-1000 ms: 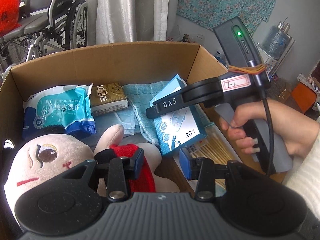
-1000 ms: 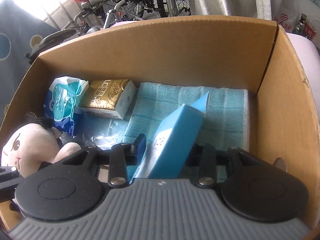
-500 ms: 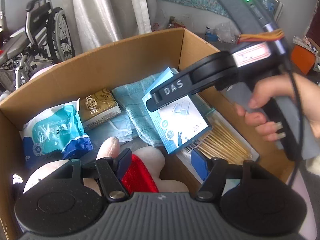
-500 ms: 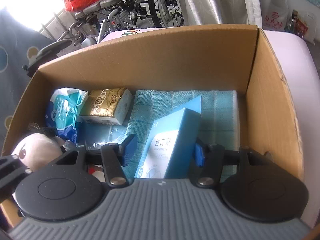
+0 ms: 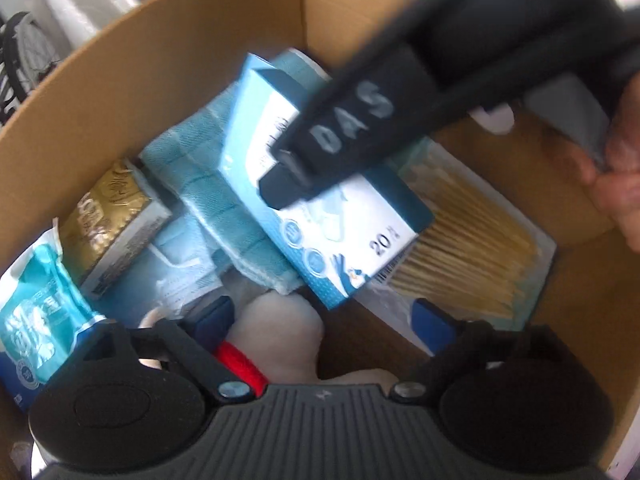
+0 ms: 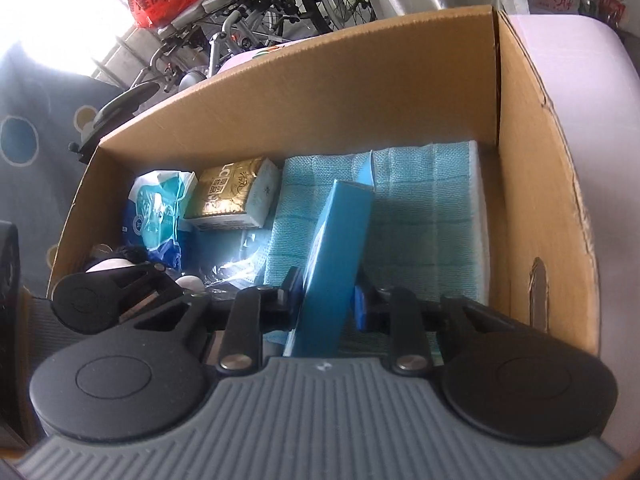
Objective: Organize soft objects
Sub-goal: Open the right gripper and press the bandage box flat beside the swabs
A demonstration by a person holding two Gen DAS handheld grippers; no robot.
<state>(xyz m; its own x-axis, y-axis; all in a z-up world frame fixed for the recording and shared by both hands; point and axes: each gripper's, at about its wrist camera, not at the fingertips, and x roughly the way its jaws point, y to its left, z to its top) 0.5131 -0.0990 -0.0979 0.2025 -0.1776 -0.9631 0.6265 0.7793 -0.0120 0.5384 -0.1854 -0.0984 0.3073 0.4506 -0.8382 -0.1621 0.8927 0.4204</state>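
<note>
A: Where does the left wrist view look from?
B: From close above, steeply down into the cardboard box (image 5: 120, 80), blurred.
A: And the right wrist view?
B: Slanting down over the near edge toward the far wall, also close.
A: What do they share?
B: The blue carton (image 5: 320, 216) (image 6: 340, 264), teal towel (image 5: 224, 200) (image 6: 432, 216), gold pack (image 5: 108, 212) (image 6: 232, 192) and wet-wipes pack (image 5: 36, 312) (image 6: 154, 216).

Cardboard box (image 6: 532, 184) floor nearly fully covered. Only bare strip: brown floor (image 5: 360, 344) just beside the plush toy (image 5: 280, 332), bounded by cotton swab pack (image 5: 472, 252). Blue mask carton (image 6: 340, 264) stands tilted over folded towel (image 6: 432, 216), blocking passage there.
</note>
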